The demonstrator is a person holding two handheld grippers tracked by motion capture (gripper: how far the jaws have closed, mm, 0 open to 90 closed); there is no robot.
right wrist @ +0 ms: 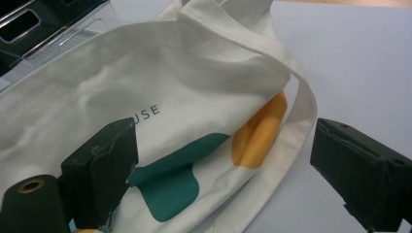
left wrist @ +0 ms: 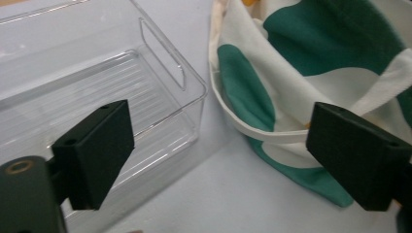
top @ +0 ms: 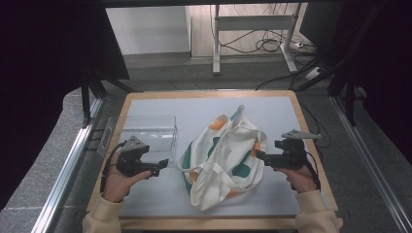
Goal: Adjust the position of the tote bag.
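Wood-edged table (top: 145,96), grey top: tote bag (top: 223,160) centre, clear bin (top: 141,131) left.

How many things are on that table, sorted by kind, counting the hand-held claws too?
Cloth tote bag: 1
Clear plastic bin: 1
Hand-held claws, left claw and right claw, both open: 2
Total: 4

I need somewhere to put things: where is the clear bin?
In the high view the clear bin sits left on the table, beside the tote bag, just beyond the left gripper.

Crumpled cream tote bag (top: 223,160), green and orange patches, mid-table
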